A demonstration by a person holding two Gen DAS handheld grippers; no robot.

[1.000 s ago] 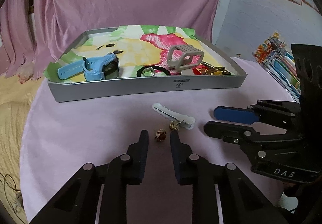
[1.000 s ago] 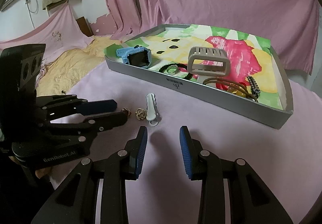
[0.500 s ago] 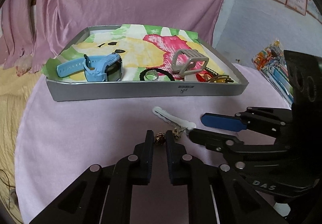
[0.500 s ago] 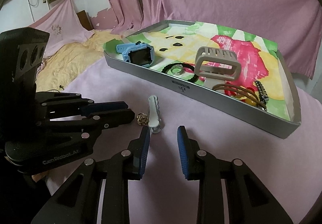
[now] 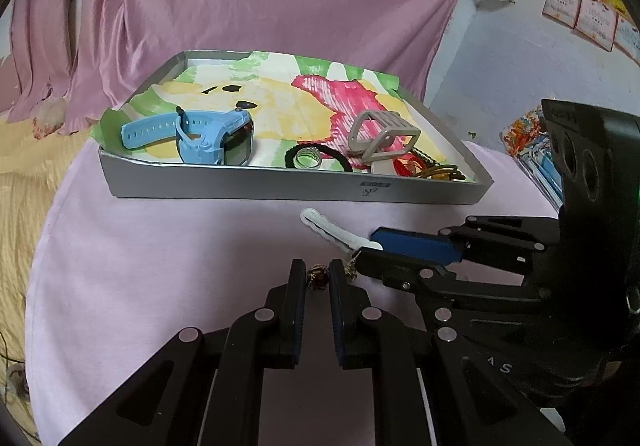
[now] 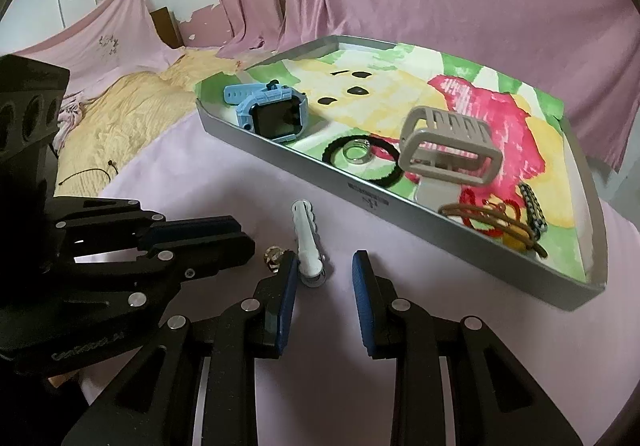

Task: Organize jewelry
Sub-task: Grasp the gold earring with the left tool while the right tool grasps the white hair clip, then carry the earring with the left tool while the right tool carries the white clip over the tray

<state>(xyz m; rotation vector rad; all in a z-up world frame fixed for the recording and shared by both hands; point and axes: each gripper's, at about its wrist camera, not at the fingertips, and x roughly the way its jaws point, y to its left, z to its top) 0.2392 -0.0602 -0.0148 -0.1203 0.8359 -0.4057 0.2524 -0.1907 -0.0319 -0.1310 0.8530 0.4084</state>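
My left tool (image 5: 317,273) pinched narrow on small brown-gold earring (image 5: 317,278) on pink counter (image 5: 168,258). My right tool (image 6: 325,270) part open, white hair clip (image 6: 307,242) between its pads (touch unclear). Grey tray (image 5: 240,187) at 12 o'clock.

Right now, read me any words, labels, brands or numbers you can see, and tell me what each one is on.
"A S": on the right gripper body, partly cut off.
"GenRobot.AI", roughly; faint and hard to make out: on the left gripper body.
Small dark label with a logo: on the grey tray front wall, too small to read.
Wall certificates: printed text too blurred to read.
Blue smartwatch: screen dark, nothing readable.
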